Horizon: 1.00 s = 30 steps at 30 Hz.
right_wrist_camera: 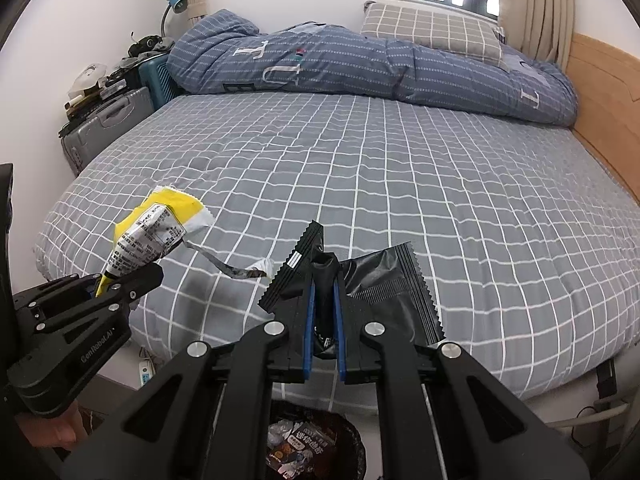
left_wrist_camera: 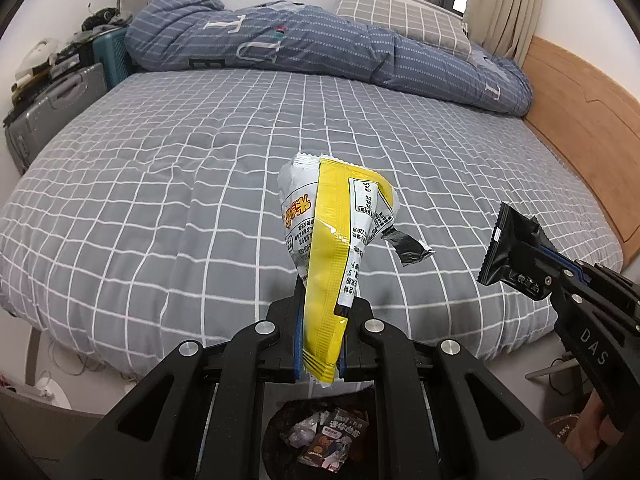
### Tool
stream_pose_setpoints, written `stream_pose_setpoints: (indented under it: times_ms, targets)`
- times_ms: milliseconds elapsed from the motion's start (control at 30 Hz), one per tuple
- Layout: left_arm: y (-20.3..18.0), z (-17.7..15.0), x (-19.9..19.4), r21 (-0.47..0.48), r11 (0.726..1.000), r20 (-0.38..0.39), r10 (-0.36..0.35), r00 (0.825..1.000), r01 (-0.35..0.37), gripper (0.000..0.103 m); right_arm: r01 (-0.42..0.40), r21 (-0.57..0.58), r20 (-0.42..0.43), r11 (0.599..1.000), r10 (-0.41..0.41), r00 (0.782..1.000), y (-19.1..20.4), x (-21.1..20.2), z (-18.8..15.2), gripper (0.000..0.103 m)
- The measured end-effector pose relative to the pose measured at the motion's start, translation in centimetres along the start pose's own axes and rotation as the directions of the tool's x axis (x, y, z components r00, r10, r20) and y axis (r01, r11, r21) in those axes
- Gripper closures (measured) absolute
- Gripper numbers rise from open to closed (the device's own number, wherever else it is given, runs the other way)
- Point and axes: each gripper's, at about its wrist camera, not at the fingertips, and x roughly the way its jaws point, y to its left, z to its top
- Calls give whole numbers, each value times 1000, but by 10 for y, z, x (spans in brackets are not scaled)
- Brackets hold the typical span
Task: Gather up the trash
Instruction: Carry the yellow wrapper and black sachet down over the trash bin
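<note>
My left gripper (left_wrist_camera: 322,304) is shut on a yellow and silver snack wrapper (left_wrist_camera: 336,232), which stands up between the fingers over the near edge of the bed; a torn strip dangles from its right side. The same wrapper (right_wrist_camera: 156,228) and left gripper (right_wrist_camera: 110,280) show at the left of the right wrist view. My right gripper (right_wrist_camera: 323,292) is shut on a crumpled black wrapper (right_wrist_camera: 380,292) with serrated edges. In the left wrist view that black wrapper (left_wrist_camera: 508,248) and right gripper (left_wrist_camera: 548,276) sit at the right. A dark trash bin (left_wrist_camera: 320,440) (right_wrist_camera: 316,444) holding wrappers stands on the floor below both grippers.
The bed (left_wrist_camera: 180,168) has a grey checked sheet, with a rolled blue quilt (left_wrist_camera: 320,48) and a pillow (left_wrist_camera: 404,20) at the far side. A wooden headboard (left_wrist_camera: 580,128) runs along the right. Suitcases (left_wrist_camera: 56,104) and clutter stand at the left wall. Cables lie on the floor.
</note>
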Motion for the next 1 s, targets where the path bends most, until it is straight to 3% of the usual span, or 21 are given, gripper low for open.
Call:
stream_pose_setpoints:
  times_ms: [633,1000]
  targets:
    - [-6,-61,-42,-14,1000,-29,3,1000,-3,92,-27,-7,-34,1000,27,999,14,-37,-57,95]
    - [-7,-103,-58,-20,1000,-86,6,996,-8,92,-40,5,-104,999,40,994,22,-50,-99,95]
